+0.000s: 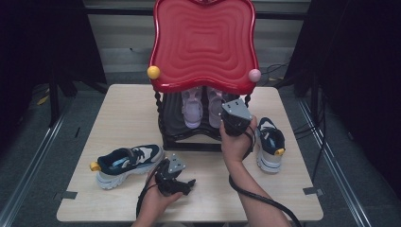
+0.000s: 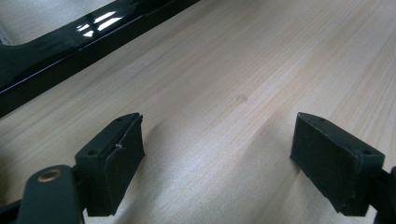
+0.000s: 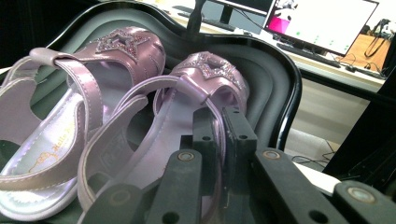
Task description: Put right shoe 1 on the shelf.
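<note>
a two-tier stand (image 1: 189, 142) is set at the back middle of the table (image 1: 118, 118). two sandals (image 1: 192, 109) (image 1: 215, 106) are placed side by side on its lower shelf (image 3: 275, 79), under the upper tray (image 1: 203, 42). one sneaker (image 1: 127, 163) is laid left of the stand, another sneaker (image 1: 269, 144) right of it.
</note>
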Motion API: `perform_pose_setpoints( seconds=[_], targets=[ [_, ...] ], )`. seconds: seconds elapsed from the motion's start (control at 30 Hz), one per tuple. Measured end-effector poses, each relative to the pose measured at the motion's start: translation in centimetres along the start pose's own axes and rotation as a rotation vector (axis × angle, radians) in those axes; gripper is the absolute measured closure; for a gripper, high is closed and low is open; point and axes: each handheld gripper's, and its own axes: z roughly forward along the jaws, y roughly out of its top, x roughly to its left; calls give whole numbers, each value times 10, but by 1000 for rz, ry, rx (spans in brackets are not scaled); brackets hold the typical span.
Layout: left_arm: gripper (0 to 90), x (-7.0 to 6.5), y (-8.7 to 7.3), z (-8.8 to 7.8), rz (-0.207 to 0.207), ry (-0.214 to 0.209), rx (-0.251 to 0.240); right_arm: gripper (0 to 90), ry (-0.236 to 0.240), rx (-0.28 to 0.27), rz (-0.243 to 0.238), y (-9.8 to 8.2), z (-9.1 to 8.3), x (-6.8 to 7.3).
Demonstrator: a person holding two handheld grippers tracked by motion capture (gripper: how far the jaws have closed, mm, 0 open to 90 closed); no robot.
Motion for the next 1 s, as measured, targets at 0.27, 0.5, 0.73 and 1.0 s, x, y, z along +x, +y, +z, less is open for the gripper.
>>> perform_pose_setpoints(
  seconds=[0.27,0.5,0.73,1.0],
  targets=[
    [163,0,0,0,1,0,4,843,-15,-4,-7,-3,11,5],
    [160,-1,0,0,0,-4,5,841,-6,-3,-15,-9,16,10],
    [159,0,1,-1,19,3,16,840,14,4,-23,-16,17,13],
    [158,0,1,0,15,-2,20,840,46,8,-30,-19,16,14]
  ],
)
